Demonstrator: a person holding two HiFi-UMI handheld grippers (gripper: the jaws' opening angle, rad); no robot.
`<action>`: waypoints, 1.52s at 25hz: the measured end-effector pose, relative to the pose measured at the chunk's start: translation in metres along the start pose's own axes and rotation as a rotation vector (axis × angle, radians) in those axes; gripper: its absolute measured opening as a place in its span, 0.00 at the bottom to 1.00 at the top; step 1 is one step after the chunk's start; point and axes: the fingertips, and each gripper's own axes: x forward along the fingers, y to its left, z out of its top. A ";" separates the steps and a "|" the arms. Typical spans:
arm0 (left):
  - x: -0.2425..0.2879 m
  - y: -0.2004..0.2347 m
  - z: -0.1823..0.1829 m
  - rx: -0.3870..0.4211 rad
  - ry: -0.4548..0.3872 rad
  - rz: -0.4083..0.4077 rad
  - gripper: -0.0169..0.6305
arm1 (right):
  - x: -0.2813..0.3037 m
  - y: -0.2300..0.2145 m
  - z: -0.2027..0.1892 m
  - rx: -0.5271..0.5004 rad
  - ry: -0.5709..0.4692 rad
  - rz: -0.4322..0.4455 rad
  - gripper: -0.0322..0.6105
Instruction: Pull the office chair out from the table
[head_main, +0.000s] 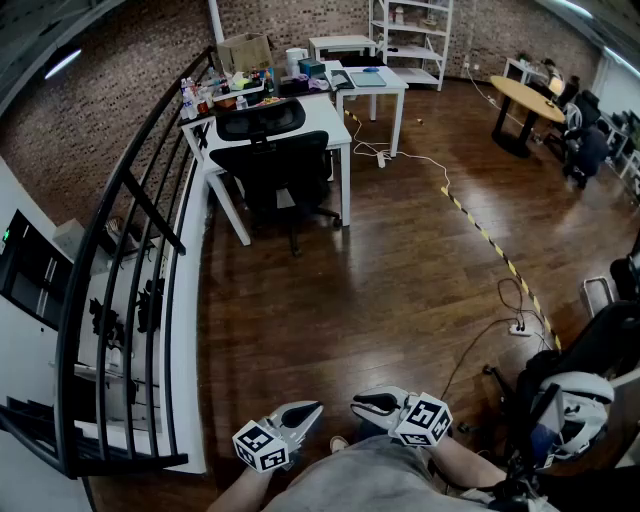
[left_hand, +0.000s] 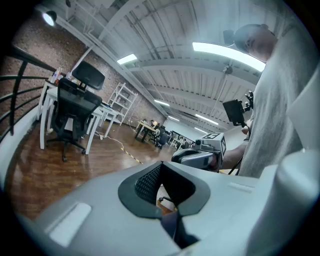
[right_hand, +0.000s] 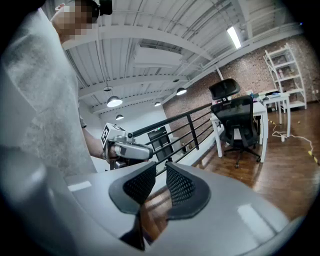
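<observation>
The black office chair with a headrest stands tucked under the white table at the far end of the room. It shows small in the left gripper view and in the right gripper view. Both grippers are held close to my body, far from the chair. My left gripper is shut, with nothing in it. On my right gripper a narrow gap shows between the pads, and it is empty. Each gripper appears in the other's view, the right gripper and the left gripper.
A black railing runs along the left. Wooden floor lies between me and the chair. A yellow-black tape line, cables and a power strip lie at the right. Another black chair stands close at my right. The table top is cluttered.
</observation>
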 end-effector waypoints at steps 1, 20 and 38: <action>-0.003 0.000 0.013 0.033 -0.028 0.009 0.03 | -0.001 0.000 0.014 -0.031 -0.020 -0.009 0.13; 0.072 0.091 0.166 0.208 -0.184 0.153 0.03 | -0.005 -0.141 0.148 -0.286 -0.119 0.000 0.11; 0.119 0.259 0.262 0.204 -0.210 0.175 0.03 | 0.084 -0.299 0.236 -0.267 -0.128 -0.026 0.11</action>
